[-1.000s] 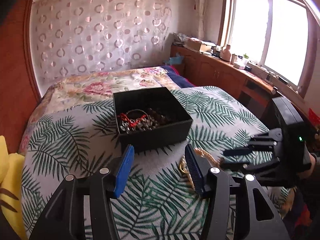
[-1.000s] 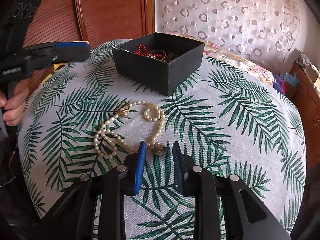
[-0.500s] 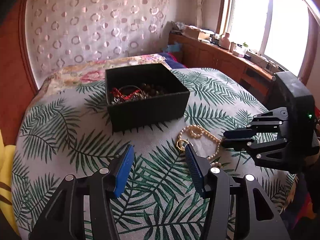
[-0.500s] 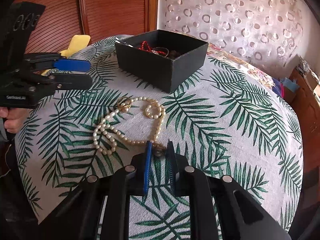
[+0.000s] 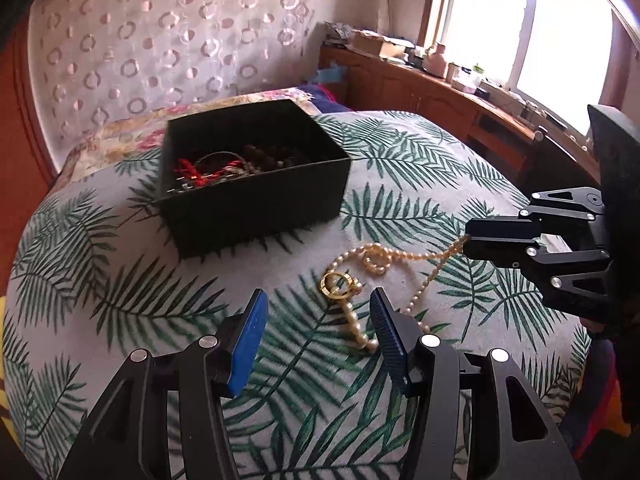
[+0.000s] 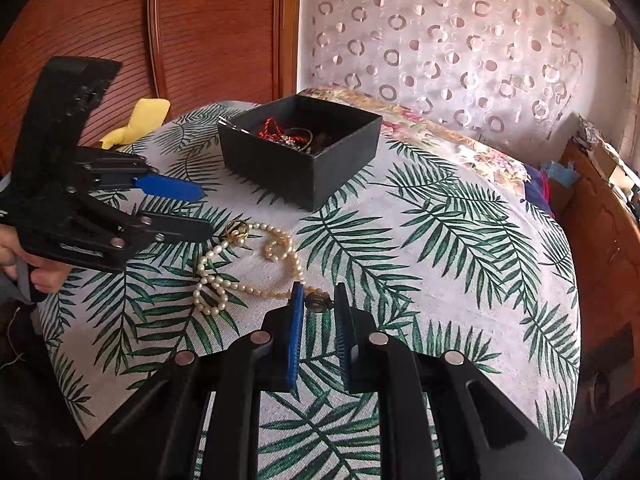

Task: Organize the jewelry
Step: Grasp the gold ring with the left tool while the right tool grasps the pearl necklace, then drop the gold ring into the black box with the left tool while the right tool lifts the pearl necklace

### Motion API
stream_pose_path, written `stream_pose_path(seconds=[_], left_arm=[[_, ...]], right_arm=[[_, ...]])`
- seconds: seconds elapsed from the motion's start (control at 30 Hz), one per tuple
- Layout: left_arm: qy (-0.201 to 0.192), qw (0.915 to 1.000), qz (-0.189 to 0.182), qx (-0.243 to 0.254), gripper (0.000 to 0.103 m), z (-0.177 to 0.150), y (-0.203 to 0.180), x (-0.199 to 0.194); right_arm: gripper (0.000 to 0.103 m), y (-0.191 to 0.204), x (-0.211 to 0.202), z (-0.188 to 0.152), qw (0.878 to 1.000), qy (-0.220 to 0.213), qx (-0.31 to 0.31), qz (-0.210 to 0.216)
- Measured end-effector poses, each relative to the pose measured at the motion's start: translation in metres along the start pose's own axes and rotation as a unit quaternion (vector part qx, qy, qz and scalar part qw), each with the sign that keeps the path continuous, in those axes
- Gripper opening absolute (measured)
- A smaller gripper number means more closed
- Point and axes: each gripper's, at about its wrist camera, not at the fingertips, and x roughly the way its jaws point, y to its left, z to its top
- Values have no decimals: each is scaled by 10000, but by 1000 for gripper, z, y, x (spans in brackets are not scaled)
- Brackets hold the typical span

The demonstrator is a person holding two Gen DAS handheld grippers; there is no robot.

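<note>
surface: bed w/ palm-leaf cover (image 6: 440,240) | room: wood cabinet (image 6: 200,20), circle curtain (image 5: 160,40), window (image 5: 560,32) | my left gripper (image 5: 318,312) half open, empty | my right gripper (image 6: 318,300) pinching pearl necklace (image 6: 240,256) end

A bed covered by a pale spread printed with green palm fronds (image 5: 120,280) fills the room, a floral quilt (image 6: 452,140) showing at its far end beneath a sheer curtain patterned with rings (image 5: 160,40). Along the bright window (image 5: 560,28) runs a wooden sideboard (image 5: 440,96) cluttered with boxes and small bottles. On the other side, a yellow cloth (image 6: 140,120) lies at the bed's edge against reddish wood panelling (image 6: 200,28).
</note>
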Motion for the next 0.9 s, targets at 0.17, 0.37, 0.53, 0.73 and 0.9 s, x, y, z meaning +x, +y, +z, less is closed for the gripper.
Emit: stream_pose_path(seconds=[0.17, 0.37, 0.53, 0.73, 0.9], left_arm=[[175, 9996, 16, 236, 47, 8, -10, 18], [272, 9982, 283, 449, 33, 9, -15, 29], [218, 9984, 274, 446, 25, 7, -14, 27], [-103, 9988, 327, 341, 25, 9, -8, 3], [-409, 9981, 362, 287, 25, 24, -3, -21]], right_arm=[[17, -2, 4, -3, 10000, 49, 23, 3], [17, -2, 5, -4, 10000, 31, 72, 46], [17, -1, 0, -2, 10000, -58, 60, 52], [17, 4, -19, 13, 9992, -383, -40, 59], [17, 12, -42, 42, 9969, -752, -227, 23]])
